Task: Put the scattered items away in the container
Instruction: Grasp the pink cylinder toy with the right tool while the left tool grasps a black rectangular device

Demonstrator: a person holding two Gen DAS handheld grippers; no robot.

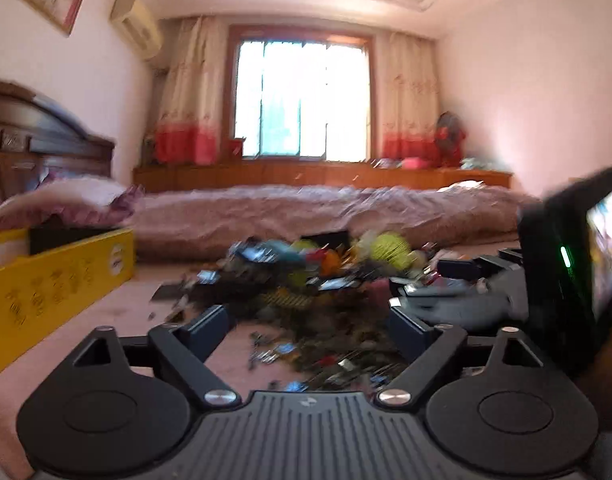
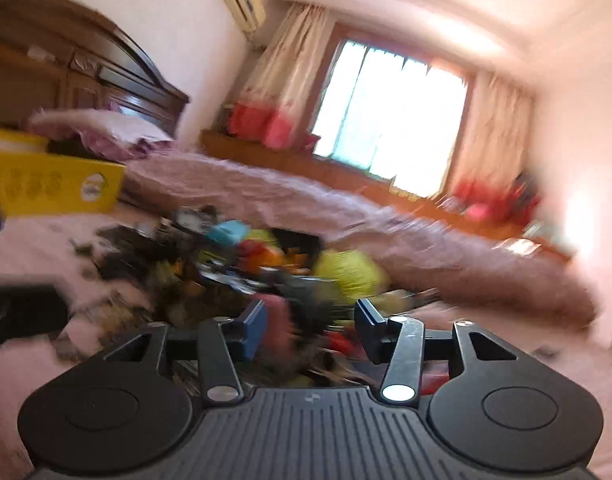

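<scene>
The bed (image 1: 306,216) fills the middle of the room, its pink cover rumpled, with a dark wooden headboard (image 1: 29,140) at the left and a bright window (image 1: 301,100) behind it. A yellow box (image 1: 57,284) sits on the bed at the left, open at the top, with printed marks along its side.

The pile of small things (image 1: 306,276) lies on the pink cover ahead of both tools, to the right of the yellow box and apart from it. It is a blurred heap of dark wrappers and flat packets with bright bits on top: a yellow-green ball (image 1: 390,248), something orange, something teal. Loose scraps trail toward the cameras. More cannot be made out through the blur.

The left gripper (image 1: 310,324) points nearly level, a little down, at the near edge of the pile. Its fingers are spread wide with nothing pinched between them. The other tool's black body with a lit screen stands at its right.

The right gripper (image 2: 310,324) is tipped to one side and points into the heap. Its fingers stand partly apart; a pink thing (image 2: 275,320) lies just beside the left finger (image 2: 254,330), but whether it is pinched I cannot tell.
</scene>
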